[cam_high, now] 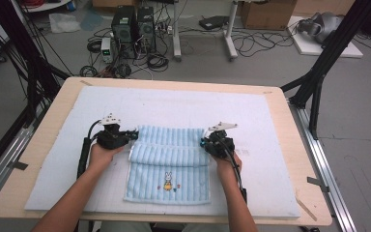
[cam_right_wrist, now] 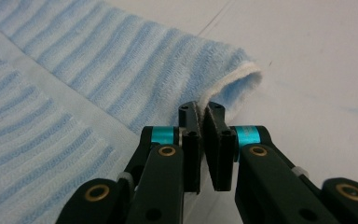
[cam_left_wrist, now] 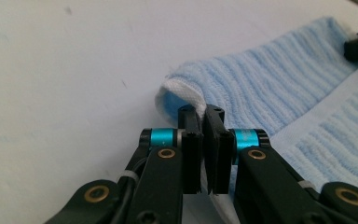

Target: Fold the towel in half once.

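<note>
The left gripper [cam_high: 134,135] is clenched on the towel's [cam_high: 169,164] left corner, and the right gripper [cam_high: 204,141] is clenched on its right corner. Between them the far edge is lifted and folded toward the near side. The towel lies on a white mat [cam_high: 270,145] covering the table [cam_high: 299,159], bunny print [cam_high: 167,182] nearest the person.

Left gripper [cam_left_wrist: 204,122] jaws pinched on white hem of blue towel [cam_left_wrist: 270,88], corner lifted

I can't read any lettering, numbers or brand marks here; the towel [cam_high: 168,164] carries just a small embroidered rabbit picture.
</note>
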{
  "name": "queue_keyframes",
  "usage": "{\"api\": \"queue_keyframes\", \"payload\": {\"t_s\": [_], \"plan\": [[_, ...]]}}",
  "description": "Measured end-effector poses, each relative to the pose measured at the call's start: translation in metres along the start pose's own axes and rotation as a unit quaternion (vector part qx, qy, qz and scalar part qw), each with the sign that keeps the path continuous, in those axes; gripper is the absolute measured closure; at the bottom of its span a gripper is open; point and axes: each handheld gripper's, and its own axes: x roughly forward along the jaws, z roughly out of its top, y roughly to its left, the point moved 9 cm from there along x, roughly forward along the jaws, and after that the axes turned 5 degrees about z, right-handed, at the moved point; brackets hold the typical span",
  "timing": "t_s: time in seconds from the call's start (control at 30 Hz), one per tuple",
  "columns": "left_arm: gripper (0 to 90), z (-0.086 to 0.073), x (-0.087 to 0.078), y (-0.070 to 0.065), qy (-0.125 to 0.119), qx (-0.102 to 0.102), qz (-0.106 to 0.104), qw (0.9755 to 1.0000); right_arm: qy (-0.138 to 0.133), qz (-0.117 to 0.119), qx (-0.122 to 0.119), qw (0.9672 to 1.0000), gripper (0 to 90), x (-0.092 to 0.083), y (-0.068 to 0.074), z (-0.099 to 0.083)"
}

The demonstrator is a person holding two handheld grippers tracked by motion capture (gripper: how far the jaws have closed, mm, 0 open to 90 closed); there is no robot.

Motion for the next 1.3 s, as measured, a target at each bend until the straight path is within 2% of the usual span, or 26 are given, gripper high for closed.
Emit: {"api": "queue_keyframes", "payload": {"t_s": [0.1, 0.2, 0.3, 0.4, 0.5, 0.53, 0.57, 0.6, 0.63, 0.7, 0.77, 0.9, 1.0, 1.07, 1.13, 1.23, 1.3], "plan": [[85.6, 0.010, 0.006, 0.006, -0.003, 0.008, 0.001, 1.0000, -0.004, -0.009, 0.001, 1.0000, 85.6, 0.006, -0.006, 0.010], [85.6, 0.020, 0.008, 0.012, -0.016, 0.010, -0.008, 0.9998, -0.010, -0.017, 0.012, 0.9997, 85.5, 0.012, -0.013, 0.018], [85.6, 0.023, 0.010, 0.016, -0.025, 0.016, -0.005, 0.9996, -0.011, -0.025, 0.016, 0.9995, 85.5, 0.017, -0.017, 0.024], [85.5, 0.022, 0.013, 0.021, -0.028, 0.010, 0.000, 0.9996, -0.019, -0.028, 0.016, 0.9993, 85.6, 0.021, -0.021, 0.032], [85.2, 0.018, 0.016, 0.023, -0.016, 0.008, 0.001, 0.9998, -0.018, -0.034, 0.017, 0.9991, 85.5, 0.025, -0.022, 0.034], [83.7, 0.017, 0.016, 0.024, -0.013, 0.003, 0.006, 0.9999, -0.012, -0.035, 0.015, 0.9992, 84.6, 0.028, -0.022, 0.032], [78.3, 0.016, 0.016, 0.026, -0.012, -0.007, 0.011, 0.9998, -0.006, -0.035, 0.018, 0.9992, 81.4, 0.029, -0.022, 0.030], [67.5, 0.017, 0.014, 0.029, -0.012, -0.024, 0.014, 0.9995, -0.004, -0.036, 0.022, 0.9991, 76.0, 0.029, -0.023, 0.028], [60.8, 0.017, 0.010, 0.030, -0.014, -0.038, 0.011, 0.9991, -0.011, -0.030, 0.028, 0.9991, 73.7, 0.028, -0.023, 0.028], [60.1, 0.019, 0.002, 0.033, -0.025, -0.037, 0.010, 0.9989, -0.031, -0.019, 0.040, 0.9986, 69.9, 0.020, -0.023, 0.030], [60.0, 0.020, -0.004, 0.033, -0.035, -0.039, 0.004, 0.9986, -0.041, -0.011, 0.040, 0.9983, 66.6, 0.012, -0.024, 0.030], [60.3, 0.014, -0.010, 0.028, -0.030, -0.038, -0.021, 0.9986, -0.048, -0.002, 0.041, 0.9980, 63.7, -0.002, -0.023, 0.030], [60.2, 0.009, -0.007, 0.018, -0.017, -0.026, -0.038, 0.9988, -0.052, 0.010, 0.033, 0.9981, 61.6, -0.011, -0.018, 0.030], [60.2, 0.008, -0.003, 0.010, -0.015, -0.009, -0.041, 0.9990, -0.050, 0.006, 0.022, 0.9985, 61.2, -0.015, -0.016, 0.029], [60.3, 0.009, 0.001, 0.004, -0.016, 0.016, -0.038, 0.9990, -0.052, 0.004, 0.017, 0.9985, 60.5, -0.018, -0.015, 0.027], [65.9, 0.005, 0.007, -0.001, -0.007, 0.043, -0.038, 0.9983, -0.050, 0.008, 0.028, 0.9983, 59.6, -0.020, -0.016, 0.020], [67.1, -0.001, 0.012, -0.001, 0.011, 0.040, -0.032, 0.9986, -0.053, 0.012, 0.035, 0.9979, 58.9, -0.021, -0.018, 0.016]]}}
